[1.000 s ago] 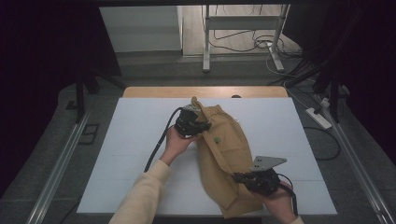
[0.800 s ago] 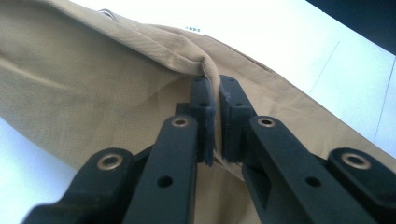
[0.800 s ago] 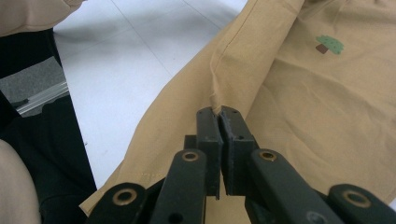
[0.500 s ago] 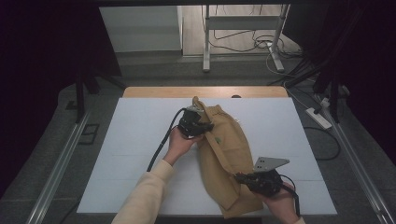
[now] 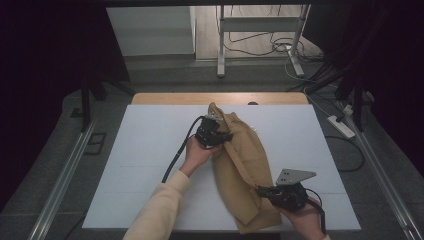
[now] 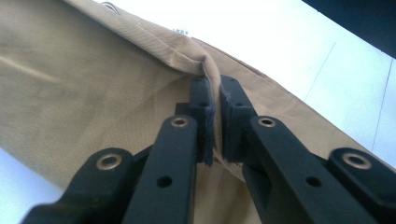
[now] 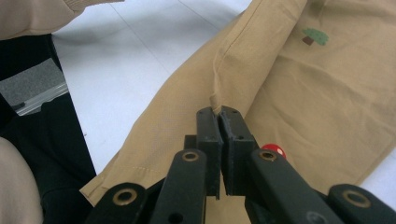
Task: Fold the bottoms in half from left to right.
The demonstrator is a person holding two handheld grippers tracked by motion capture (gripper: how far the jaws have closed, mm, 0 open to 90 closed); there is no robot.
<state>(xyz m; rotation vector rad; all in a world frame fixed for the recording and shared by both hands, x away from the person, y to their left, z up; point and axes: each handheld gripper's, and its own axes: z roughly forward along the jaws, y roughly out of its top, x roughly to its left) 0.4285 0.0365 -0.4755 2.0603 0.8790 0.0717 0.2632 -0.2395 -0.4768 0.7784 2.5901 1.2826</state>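
A tan cloth garment lies lengthwise on the white table, partly lifted at two places. My left gripper is shut on a seam at the garment's upper left edge; in the left gripper view the pads pinch a fold of tan fabric. Near the front edge, my right gripper is shut on a seam at the lower part of the garment. The right gripper view shows the fabric pinched between the pads, with a small green tree print and a red spot.
The white table's front edge lies just under the garment's lower end. A wooden strip borders the far side. Metal rails flank the table, with cables and a stand on the floor beyond.
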